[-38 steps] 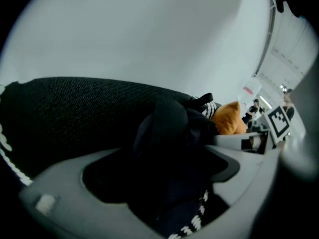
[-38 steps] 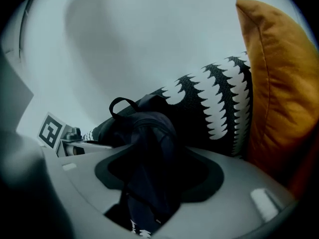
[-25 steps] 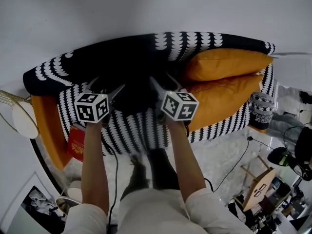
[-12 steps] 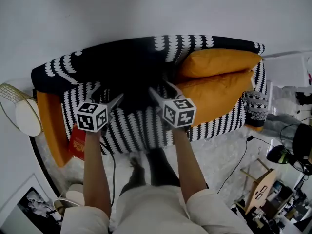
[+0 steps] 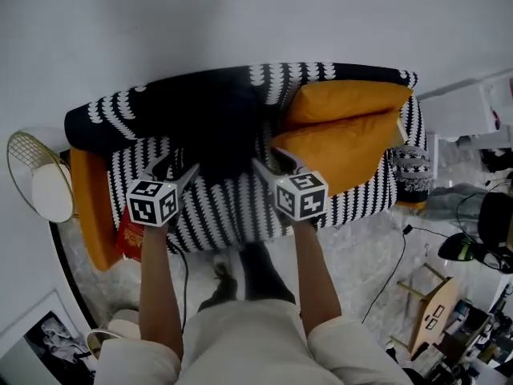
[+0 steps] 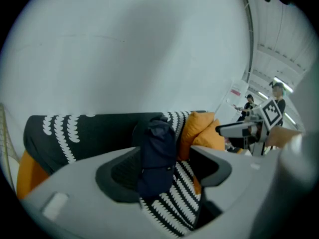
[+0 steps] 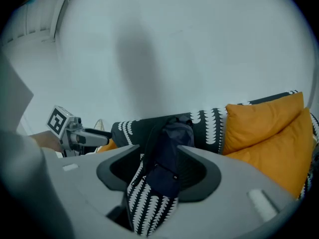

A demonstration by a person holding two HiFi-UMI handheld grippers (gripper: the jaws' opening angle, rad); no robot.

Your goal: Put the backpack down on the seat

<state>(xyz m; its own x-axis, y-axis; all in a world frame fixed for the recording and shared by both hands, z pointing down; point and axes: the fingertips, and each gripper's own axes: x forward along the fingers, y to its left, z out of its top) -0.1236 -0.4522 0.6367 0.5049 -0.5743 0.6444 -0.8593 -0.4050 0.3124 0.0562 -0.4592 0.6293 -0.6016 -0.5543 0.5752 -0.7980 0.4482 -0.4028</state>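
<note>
Sits upright on sofa seat [image 5: 240,208], mid frame, long side pointing up the back rest: backpack [image 5: 216,131]. Left tongs [image 5: 176,167] & right tongs [image 5: 271,160] let go, empty; jaws just been closing a bit w/ nothing between. Lies up-frame, between both, approx. equally near.

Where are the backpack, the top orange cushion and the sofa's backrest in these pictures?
backpack [image 6: 158,151], left gripper view, middle of its dark front.
top orange cushion [image 5: 346,101], head view, centre of its face.
sofa backrest [image 5: 329,72], head view, patterned stretch above the cushions.
</note>
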